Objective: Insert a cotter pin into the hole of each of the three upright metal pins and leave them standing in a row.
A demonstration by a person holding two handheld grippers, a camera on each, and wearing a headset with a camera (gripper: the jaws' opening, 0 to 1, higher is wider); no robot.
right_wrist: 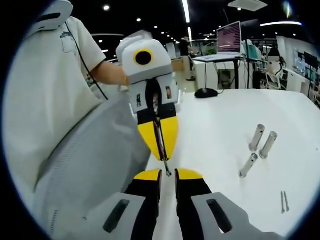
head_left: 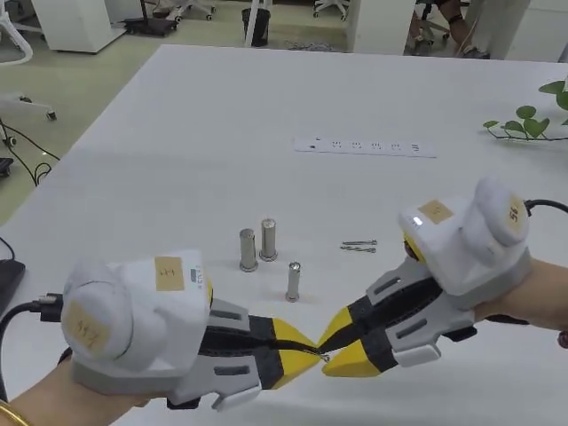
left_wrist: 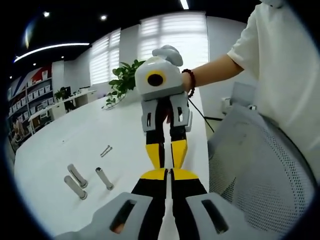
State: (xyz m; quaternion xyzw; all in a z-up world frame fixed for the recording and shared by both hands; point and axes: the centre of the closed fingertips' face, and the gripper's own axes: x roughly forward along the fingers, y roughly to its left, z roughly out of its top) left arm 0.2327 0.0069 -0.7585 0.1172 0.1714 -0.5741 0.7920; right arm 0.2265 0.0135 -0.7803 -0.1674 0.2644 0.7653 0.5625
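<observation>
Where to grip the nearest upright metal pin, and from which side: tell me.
Likely low on the shaft of the nearest metal pin, side-on from the right: it stands upright, and the other two pins stand behind-left of it.

an office: desks [right_wrist: 215,70], a monitor [right_wrist: 229,36], a mesh chair [left_wrist: 260,165], ceiling lights [right_wrist: 186,10].

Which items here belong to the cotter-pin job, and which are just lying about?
Job: three metal pins; cotter pin in the left gripper; two cotter pins on the table.
Lying about: power strip; plant.
</observation>
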